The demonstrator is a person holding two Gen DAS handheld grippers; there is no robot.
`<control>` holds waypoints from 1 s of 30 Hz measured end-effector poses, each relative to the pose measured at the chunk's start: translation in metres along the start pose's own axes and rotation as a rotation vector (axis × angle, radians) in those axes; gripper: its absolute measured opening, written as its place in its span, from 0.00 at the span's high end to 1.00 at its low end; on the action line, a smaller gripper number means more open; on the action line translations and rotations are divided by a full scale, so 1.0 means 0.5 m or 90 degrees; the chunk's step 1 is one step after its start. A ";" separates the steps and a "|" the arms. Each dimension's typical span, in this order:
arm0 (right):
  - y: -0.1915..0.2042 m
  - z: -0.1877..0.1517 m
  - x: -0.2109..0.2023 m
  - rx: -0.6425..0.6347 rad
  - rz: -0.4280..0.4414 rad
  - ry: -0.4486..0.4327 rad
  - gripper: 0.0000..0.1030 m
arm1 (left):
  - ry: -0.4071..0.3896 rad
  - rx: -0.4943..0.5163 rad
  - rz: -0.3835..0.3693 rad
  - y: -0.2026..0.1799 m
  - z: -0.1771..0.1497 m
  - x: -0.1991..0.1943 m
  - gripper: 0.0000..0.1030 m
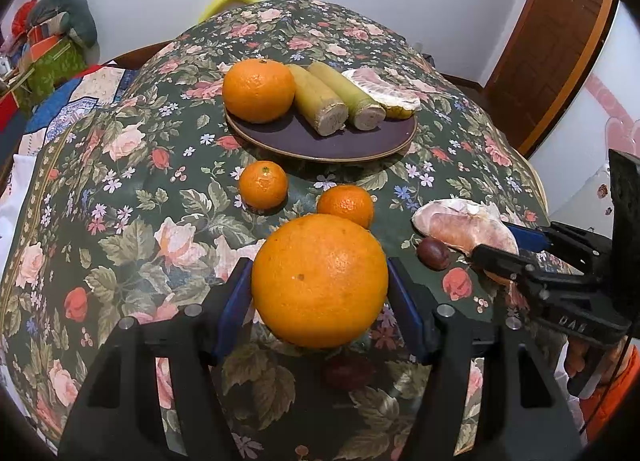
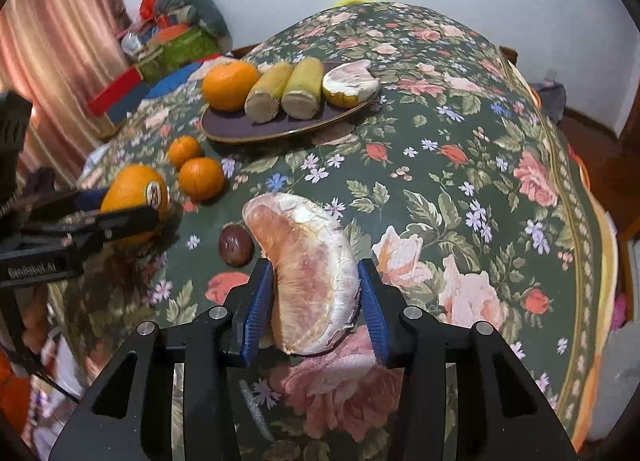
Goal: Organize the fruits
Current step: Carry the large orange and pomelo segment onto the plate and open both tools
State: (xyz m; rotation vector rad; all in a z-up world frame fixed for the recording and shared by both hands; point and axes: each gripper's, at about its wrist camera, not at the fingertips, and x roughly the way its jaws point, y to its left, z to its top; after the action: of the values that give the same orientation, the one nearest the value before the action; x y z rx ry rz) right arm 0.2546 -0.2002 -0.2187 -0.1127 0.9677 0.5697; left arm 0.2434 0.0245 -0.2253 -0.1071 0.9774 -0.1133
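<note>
My left gripper [image 1: 318, 273] is shut on a large orange [image 1: 320, 281], which hangs a little above the floral tablecloth. To its right, my right gripper [image 2: 316, 269] is shut on a pink pomelo segment [image 2: 308, 273], blue pads against both its sides. Behind them a dark purple plate [image 1: 340, 145] carries another orange [image 1: 258, 91], two yellow-green stalk pieces [image 1: 320, 101] and a pomelo piece [image 1: 384, 89]. Two small tangerines [image 1: 263, 185] [image 1: 346, 205] lie between the plate and my left gripper. A small dark round fruit [image 2: 236, 245] rests just left of the held segment.
The floral cloth [image 2: 460, 165] covers the whole table and drops off at the right and near edges. Boxes and soft clutter [image 2: 176, 37] pile up beyond the far left edge. A brown door [image 1: 560, 41] stands at the right. An orange sleeve [image 1: 608, 381] shows behind the right gripper.
</note>
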 end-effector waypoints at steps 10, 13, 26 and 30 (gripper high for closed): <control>0.007 0.018 0.019 -0.022 -0.013 -0.004 0.62 | -0.009 -0.002 -0.005 0.003 0.006 -0.008 0.37; 0.008 0.022 0.007 -0.009 -0.007 -0.020 0.65 | -0.023 -0.009 -0.001 0.004 0.016 -0.019 0.37; 0.015 0.076 -0.041 -0.004 0.004 -0.092 0.81 | -0.084 -0.009 0.006 0.008 0.087 -0.058 0.37; 0.012 0.103 -0.057 0.001 0.008 -0.120 0.81 | -0.089 -0.010 0.013 0.014 0.110 -0.049 0.37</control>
State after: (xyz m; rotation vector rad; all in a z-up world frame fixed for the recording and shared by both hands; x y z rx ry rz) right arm 0.2777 -0.1894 -0.1652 -0.0502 0.7866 0.5794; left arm 0.2760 0.0372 -0.1755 -0.1177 0.8390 -0.0787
